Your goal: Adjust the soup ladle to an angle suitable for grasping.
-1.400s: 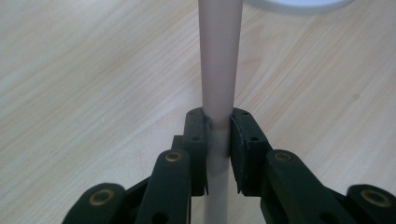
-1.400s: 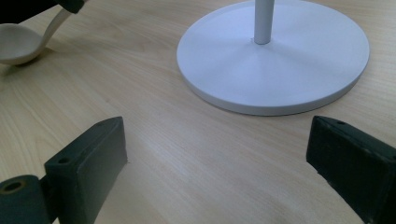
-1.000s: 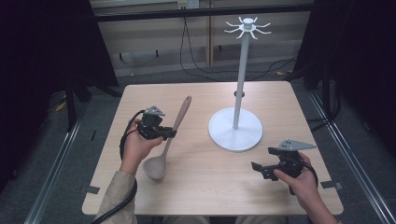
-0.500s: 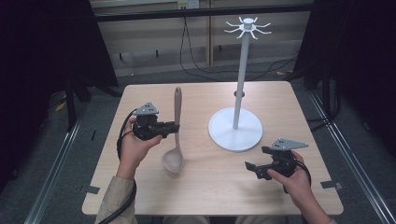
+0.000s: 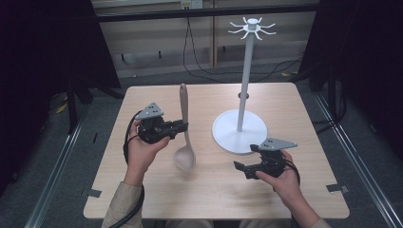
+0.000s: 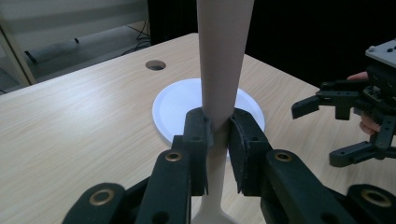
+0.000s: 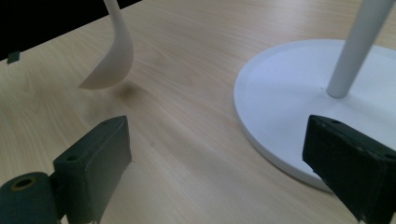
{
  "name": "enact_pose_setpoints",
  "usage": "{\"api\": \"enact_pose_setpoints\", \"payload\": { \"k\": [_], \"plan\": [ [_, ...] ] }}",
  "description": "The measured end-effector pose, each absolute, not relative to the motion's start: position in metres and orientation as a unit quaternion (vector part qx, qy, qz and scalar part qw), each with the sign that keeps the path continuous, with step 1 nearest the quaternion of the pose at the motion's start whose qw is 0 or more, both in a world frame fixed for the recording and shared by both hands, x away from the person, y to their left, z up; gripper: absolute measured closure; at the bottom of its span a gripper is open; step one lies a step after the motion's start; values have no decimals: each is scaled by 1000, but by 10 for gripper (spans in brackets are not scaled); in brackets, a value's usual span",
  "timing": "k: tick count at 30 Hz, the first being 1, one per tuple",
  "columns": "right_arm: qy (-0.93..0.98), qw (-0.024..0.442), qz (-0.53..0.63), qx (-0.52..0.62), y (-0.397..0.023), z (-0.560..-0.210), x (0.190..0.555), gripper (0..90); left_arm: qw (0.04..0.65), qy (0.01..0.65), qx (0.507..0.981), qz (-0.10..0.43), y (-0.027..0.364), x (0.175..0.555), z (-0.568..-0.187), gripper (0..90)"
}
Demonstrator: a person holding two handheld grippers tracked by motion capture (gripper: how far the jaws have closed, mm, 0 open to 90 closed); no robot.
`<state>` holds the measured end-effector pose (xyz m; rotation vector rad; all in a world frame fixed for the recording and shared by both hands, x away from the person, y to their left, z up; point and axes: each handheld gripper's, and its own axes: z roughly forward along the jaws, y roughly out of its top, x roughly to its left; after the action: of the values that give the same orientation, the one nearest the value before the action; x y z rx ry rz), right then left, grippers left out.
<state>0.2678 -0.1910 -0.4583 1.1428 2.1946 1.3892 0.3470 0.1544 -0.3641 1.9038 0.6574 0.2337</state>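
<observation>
A pale beige ladle (image 5: pixel 184 124) hangs upright over the table, bowl (image 7: pixel 108 69) down and just above the wood. My left gripper (image 5: pixel 179 127) is shut on its handle (image 6: pixel 223 70) near the middle, pads (image 6: pixel 198 135) pressing both sides. A white rack with a round base (image 5: pixel 223 131), a tall pole (image 5: pixel 245 80) and hooked arms on top (image 5: pixel 252 26) stands right of centre. My right gripper (image 5: pixel 240 168) is open with nothing in it, low over the table in front of the base (image 7: pixel 280 88); it shows from the left gripper view as well (image 6: pixel 322 126).
The light wooden table (image 5: pixel 142 190) has a small round hole (image 5: pixel 243 96) behind the rack. Black tape marks (image 5: pixel 90 193) sit at the front corners. Dark floor, rails and cables surround the table.
My left gripper has swung the ladle from a slant to upright and carried it right, toward the table's middle. The right gripper has drifted slightly left, still open.
</observation>
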Motion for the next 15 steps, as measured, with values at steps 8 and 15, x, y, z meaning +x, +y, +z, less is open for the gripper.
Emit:
{"api": "enact_pose_setpoints", "payload": {
  "k": [8,15],
  "plan": [
    [764,149,506,373,-147,-446,279,174,550,265,786,97,142,338,-358,777],
    [766,151,516,351,-118,-435,285,283,555,253,787,94,129,333,-356,777]
  ]
}}
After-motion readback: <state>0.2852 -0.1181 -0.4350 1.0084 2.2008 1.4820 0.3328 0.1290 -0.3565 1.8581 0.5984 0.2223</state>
